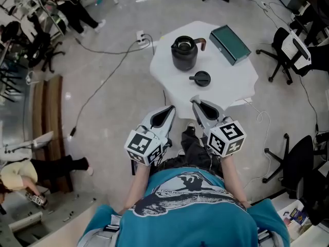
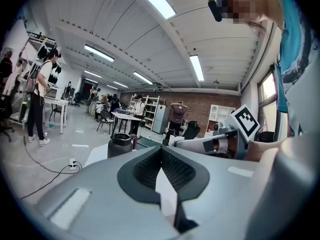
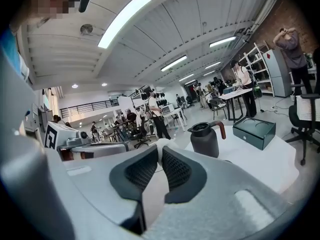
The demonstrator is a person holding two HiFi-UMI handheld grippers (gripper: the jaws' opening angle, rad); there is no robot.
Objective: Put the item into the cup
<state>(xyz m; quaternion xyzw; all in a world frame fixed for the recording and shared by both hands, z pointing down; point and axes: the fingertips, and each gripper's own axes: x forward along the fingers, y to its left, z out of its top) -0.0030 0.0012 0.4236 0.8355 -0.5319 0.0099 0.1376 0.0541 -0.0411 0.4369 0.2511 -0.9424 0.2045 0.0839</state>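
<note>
A dark jug-like cup point(image 1: 184, 53) with a brown handle stands open-topped on the white table point(image 1: 231, 89). A black round lid point(image 1: 200, 78) lies just in front of it. Both grippers hover short of the table's near edge, close to the person's body. My left gripper point(image 1: 171, 108) is shut with nothing in it, its jaws meeting at the tips point(image 2: 161, 148). My right gripper point(image 1: 194, 101) is shut and empty too point(image 3: 160, 148). The cup point(image 2: 120, 145) shows beyond the left jaws, and the cup point(image 3: 205, 139) sits right of the right jaws.
A green box point(image 1: 230, 44) lies at the table's far right, also visible as the green box point(image 3: 254, 130). Office chairs point(image 1: 290, 50) stand right of the table. Cables point(image 1: 110, 50) run over the floor at the left. People stand at distant tables.
</note>
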